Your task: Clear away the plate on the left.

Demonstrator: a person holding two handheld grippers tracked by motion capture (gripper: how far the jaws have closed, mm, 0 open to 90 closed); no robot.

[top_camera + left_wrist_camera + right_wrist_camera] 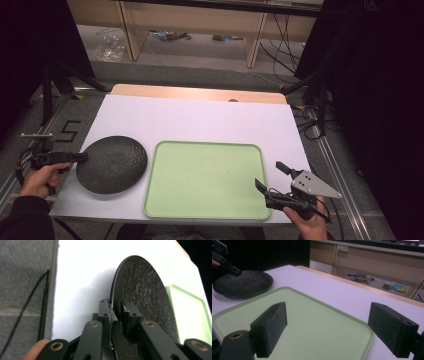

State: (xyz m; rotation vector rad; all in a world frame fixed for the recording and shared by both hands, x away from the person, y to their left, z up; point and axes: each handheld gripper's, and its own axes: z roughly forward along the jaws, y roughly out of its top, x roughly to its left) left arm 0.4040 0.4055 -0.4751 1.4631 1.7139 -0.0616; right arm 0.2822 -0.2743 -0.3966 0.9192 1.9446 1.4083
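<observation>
A round black plate point(112, 164) with a rough textured face lies on the white table sheet, left of a light green tray point(205, 180). My left gripper point(82, 156) comes in level from the left and is shut on the plate's left rim. In the left gripper view, the rim of the plate point(142, 297) runs between the two pads of that gripper point(116, 302). My right gripper point(270, 175) hovers open over the tray's near right corner with nothing between its jaws point(327, 325). From there the plate point(242, 283) and the left gripper point(229, 267) show at far left.
The tray point(317, 305) holds nothing and lies along the table's front edge. A wooden strip point(200, 93) borders the table's far edge, with floor, cables point(285, 40) and furniture legs beyond. Dark stands flank both sides.
</observation>
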